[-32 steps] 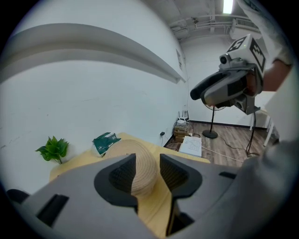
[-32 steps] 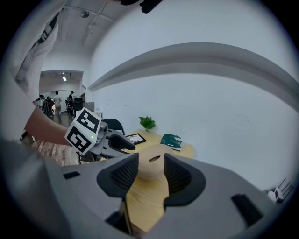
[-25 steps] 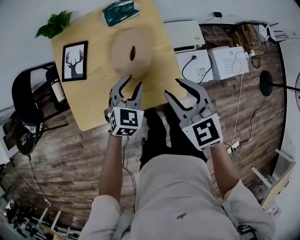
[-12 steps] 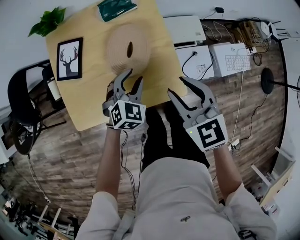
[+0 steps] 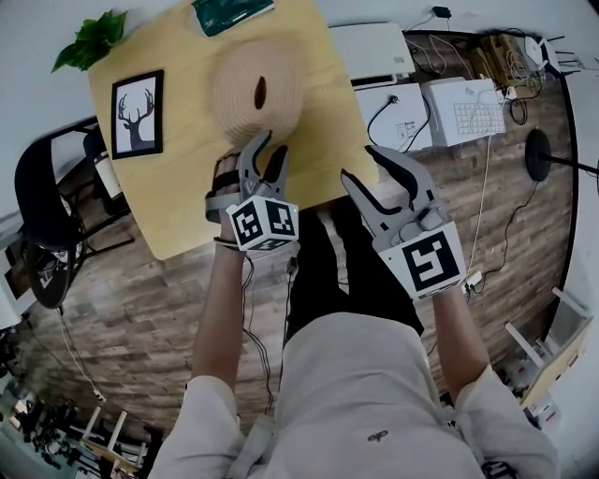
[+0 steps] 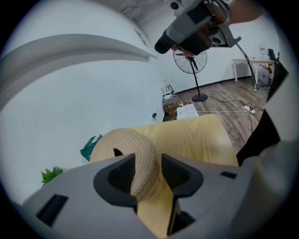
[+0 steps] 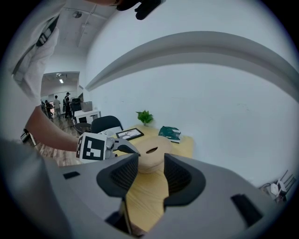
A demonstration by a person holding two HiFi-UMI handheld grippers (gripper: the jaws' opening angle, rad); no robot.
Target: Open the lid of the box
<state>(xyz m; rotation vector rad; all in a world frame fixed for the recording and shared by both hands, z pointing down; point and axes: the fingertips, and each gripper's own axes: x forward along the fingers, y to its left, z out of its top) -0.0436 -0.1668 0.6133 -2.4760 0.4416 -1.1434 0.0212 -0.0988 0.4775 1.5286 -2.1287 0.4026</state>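
Note:
A round woven box (image 5: 255, 89) with a slot in its lid stands on the light wooden table (image 5: 178, 201). My left gripper (image 5: 273, 142) reaches the box's near rim, and its jaws are opening. In the left gripper view the box's rim (image 6: 126, 144) shows in the gap of the left gripper (image 6: 148, 170), with the pads not pressing on it. My right gripper (image 5: 360, 163) is open and empty over the table's near right edge. In the right gripper view the right gripper (image 7: 151, 175) faces the box (image 7: 152, 156), with the left gripper (image 7: 124, 147) beside it.
On the table are a framed deer picture (image 5: 137, 112), a green plant (image 5: 89, 39) and a green packet (image 5: 229, 13). A black chair (image 5: 47, 215) stands left of the table. White devices (image 5: 426, 112), cables and a fan (image 5: 543, 154) are on the wooden floor at the right.
Both grippers have moved forward toward the box. The left gripper's tips have come up to the box's near rim.

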